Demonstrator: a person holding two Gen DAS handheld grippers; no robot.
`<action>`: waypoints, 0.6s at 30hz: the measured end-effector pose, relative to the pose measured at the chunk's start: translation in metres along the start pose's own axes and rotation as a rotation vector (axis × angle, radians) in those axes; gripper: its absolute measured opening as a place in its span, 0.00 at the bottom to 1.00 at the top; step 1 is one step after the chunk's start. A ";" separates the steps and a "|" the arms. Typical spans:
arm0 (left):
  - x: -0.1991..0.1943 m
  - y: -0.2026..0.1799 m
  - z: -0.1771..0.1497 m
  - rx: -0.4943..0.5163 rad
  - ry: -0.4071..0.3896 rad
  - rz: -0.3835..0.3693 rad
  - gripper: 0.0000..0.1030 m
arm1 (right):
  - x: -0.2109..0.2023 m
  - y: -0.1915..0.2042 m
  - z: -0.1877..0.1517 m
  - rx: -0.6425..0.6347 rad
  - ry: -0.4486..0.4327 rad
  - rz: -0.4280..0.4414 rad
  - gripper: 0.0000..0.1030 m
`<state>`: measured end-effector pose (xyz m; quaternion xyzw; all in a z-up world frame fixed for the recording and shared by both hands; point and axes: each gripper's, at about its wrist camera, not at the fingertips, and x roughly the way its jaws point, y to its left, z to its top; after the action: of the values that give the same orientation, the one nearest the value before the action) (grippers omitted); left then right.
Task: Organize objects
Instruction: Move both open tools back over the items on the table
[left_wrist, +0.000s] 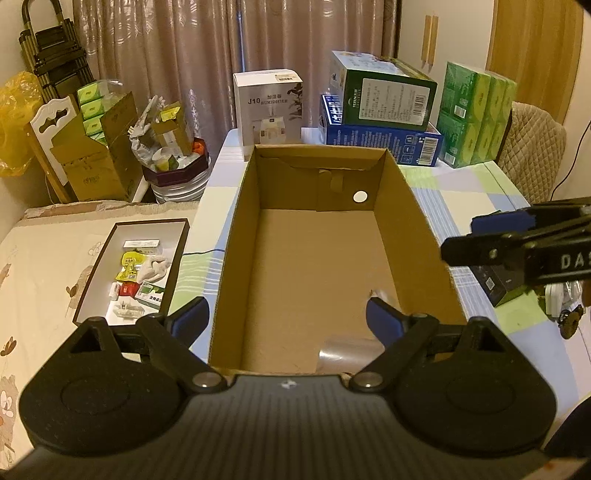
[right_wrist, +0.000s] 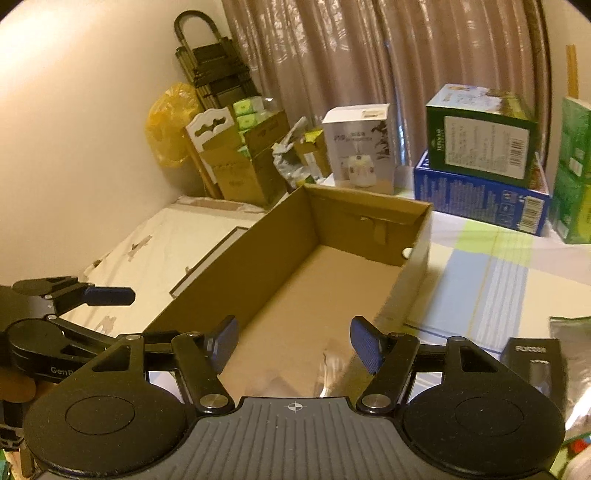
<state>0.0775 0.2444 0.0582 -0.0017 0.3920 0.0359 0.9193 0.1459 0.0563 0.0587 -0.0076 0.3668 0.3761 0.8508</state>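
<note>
The left gripper (left_wrist: 287, 318) has its two blue-padded fingers far apart, and nothing is pinched between them. One finger hangs outside the left wall of the big open brown cardboard box (left_wrist: 236, 236) and the other hangs inside it. A see-through piece of plastic wrap (left_wrist: 345, 349) lies on the box floor near the close end, just under the inside finger; I cannot tell if they touch.

The right gripper (right_wrist: 294, 343) has its fingers apart too. They hold nothing. They hang over the close end of the box, above the see-through wrap.

The box sits on a table with a checked cloth (left_wrist: 480, 192) in pale blue, green and white. Behind the box stands a white carton (left_wrist: 269, 107) that says "J10" and "HUMIDIFIER". Next to it a dark green box (left_wrist: 384, 92) with a barcode lies on top of a flat blue box (left_wrist: 384, 144); the small words on them are too tiny to read. A stack of green tissue packs (left_wrist: 476, 114) stands at the right. A small black box (right_wrist: 532, 363) lies by the right gripper; its white word is too blurry to read.

To the left, a flat white tray with a dark rim (left_wrist: 96, 269) holds small packets.
</note>
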 end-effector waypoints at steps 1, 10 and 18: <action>-0.001 -0.001 -0.001 -0.004 -0.002 -0.004 0.87 | -0.005 -0.002 -0.001 0.004 -0.005 -0.006 0.62; -0.025 -0.026 -0.005 -0.023 -0.038 -0.033 0.89 | -0.069 -0.019 -0.025 0.036 -0.059 -0.095 0.62; -0.055 -0.067 0.002 0.009 -0.098 -0.080 0.93 | -0.142 -0.051 -0.063 0.118 -0.124 -0.237 0.62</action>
<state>0.0457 0.1743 0.0977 -0.0113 0.3462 -0.0025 0.9381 0.0756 -0.0884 0.0886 0.0222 0.3316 0.2506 0.9093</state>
